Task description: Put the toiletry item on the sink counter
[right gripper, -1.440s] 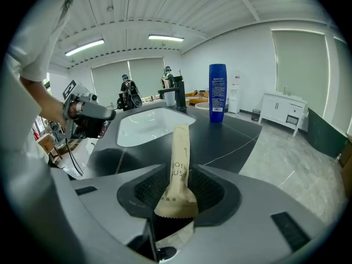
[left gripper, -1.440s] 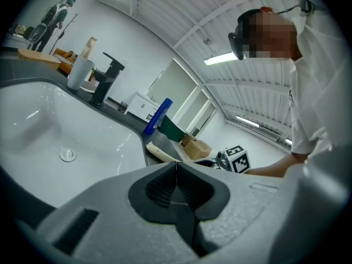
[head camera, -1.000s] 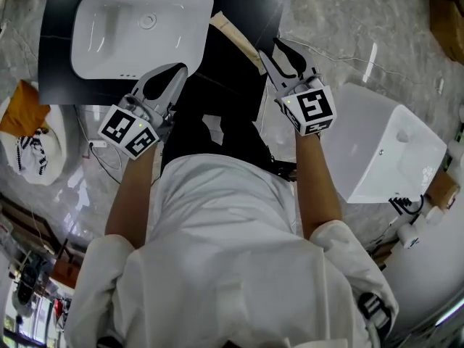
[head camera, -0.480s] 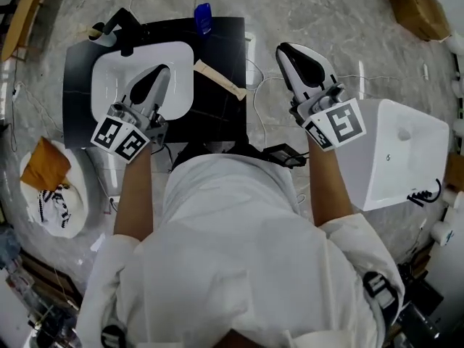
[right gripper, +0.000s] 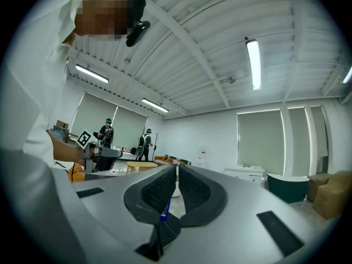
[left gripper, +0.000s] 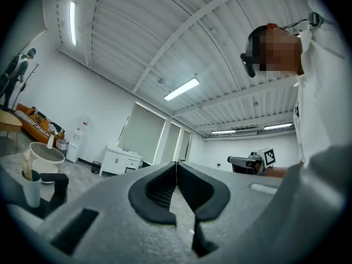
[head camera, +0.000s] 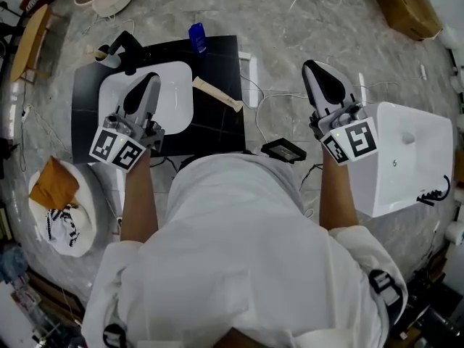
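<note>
head view: left gripper (head camera: pixel 151 79) and right gripper (head camera: pixel 311 66) held level, clear of the black sink counter (head camera: pixel 217 130); left jaws shut, empty; right's jaws just closed on nothing, presumably idle.

Small blue bottle (head camera: pixel 196 36) upright at black sink counter (head camera: pixel 217 125) far edge.

Bottle (head camera: pixel 197 36) on counter (head camera: pixel 217 125) (behind basin (head camera: pixel 177 100)).

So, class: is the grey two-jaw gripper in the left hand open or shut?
Shut: the left gripper shows black pads meeting at the tips in its own view, nothing between them.
</note>
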A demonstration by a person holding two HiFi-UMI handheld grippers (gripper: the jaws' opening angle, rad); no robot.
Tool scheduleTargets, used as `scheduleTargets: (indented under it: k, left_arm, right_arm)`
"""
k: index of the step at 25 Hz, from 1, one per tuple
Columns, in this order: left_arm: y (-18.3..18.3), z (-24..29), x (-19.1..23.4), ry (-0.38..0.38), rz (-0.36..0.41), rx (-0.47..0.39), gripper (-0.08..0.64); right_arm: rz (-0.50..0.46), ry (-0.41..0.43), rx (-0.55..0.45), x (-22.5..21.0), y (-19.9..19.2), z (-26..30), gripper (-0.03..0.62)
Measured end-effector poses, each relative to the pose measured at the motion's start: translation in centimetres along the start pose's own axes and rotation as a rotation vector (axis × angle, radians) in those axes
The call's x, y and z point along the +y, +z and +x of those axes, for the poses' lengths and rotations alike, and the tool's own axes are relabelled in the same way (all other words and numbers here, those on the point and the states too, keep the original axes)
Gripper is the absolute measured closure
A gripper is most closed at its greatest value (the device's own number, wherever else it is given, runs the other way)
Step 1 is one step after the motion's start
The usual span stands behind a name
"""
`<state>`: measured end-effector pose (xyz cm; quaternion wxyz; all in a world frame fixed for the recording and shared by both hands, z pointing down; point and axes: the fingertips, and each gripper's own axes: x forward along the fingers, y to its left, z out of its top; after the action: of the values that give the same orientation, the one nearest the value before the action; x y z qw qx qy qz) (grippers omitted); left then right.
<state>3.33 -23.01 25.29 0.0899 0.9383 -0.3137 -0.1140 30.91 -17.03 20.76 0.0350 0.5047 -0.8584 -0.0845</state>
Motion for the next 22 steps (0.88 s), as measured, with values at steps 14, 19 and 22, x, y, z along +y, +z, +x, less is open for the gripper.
scheduleTargets:
  k: [14,19,22]
  left_arm:
    - [-3.3,0.7,-2.2,0.038,0.149,0.121,0.543]
    - [-4.4,1.1,-2.2,0.065,0.148,0.147,0.543]
    - [-5.0,1.3,-2.0,0.08,0.155,0.161,0.542]
  right_arm:
    - [0.149,-0.094,0.024,-1.1,-6.0,-2.2,0.571]
    - [0.15,-0.098,0.032,-1.1,-6.4,-2.7,0.574]
    - [0.151,-0.095,0.043,-1.2,-6.8,-3.0,0.574]
